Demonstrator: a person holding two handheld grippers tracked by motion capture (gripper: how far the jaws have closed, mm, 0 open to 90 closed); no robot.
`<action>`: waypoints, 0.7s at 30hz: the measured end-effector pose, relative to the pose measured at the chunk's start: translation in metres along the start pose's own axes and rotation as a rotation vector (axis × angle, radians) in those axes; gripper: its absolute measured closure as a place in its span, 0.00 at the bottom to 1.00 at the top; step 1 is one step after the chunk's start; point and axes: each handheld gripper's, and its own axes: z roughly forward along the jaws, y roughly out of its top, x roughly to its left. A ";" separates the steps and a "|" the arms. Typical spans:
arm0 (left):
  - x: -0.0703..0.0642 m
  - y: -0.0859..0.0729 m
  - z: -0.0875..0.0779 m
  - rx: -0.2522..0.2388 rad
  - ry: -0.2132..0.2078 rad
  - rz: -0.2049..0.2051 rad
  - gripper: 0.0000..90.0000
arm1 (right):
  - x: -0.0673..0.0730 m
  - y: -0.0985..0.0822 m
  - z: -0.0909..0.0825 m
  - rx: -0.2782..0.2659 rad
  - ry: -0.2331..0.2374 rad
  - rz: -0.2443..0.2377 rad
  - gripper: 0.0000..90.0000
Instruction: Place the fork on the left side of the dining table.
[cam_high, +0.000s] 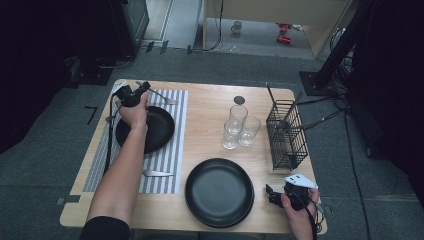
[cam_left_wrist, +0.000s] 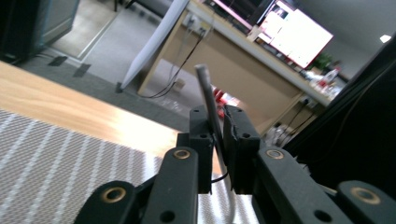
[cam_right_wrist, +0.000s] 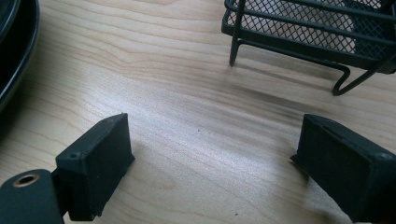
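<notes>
The high view shows the left gripper (cam_high: 142, 89) at the far left of the surface (cam_high: 210, 125), above the striped placemat (cam_high: 170, 155), its jaws gripping a fork (cam_left_wrist: 208, 100) by the handle. The right gripper (cam_high: 272, 195) rests near the wire basket (cam_high: 286, 135), jaws wide apart, holding nothing.

Grey carpet (cam_high: 45, 165) is seen around a light wooden table (cam_high: 210, 130). Beyond the table's far edge, a pale wooden desk (cam_high: 280, 12) stands on a lighter floor strip (cam_high: 260, 37); a lit screen (cam_left_wrist: 299, 39) is mounted above it.
</notes>
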 end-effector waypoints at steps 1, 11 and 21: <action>0.002 0.000 0.000 0.007 0.013 0.002 0.90 | 0.000 0.000 0.000 0.000 0.000 0.000 0.11; 0.018 -0.002 -0.004 0.004 0.035 -0.013 0.67 | 0.000 0.000 0.000 0.000 0.002 -0.002 0.11; 0.030 0.000 -0.008 0.016 0.067 -0.041 0.60 | 0.000 0.000 0.000 0.000 0.002 -0.002 0.11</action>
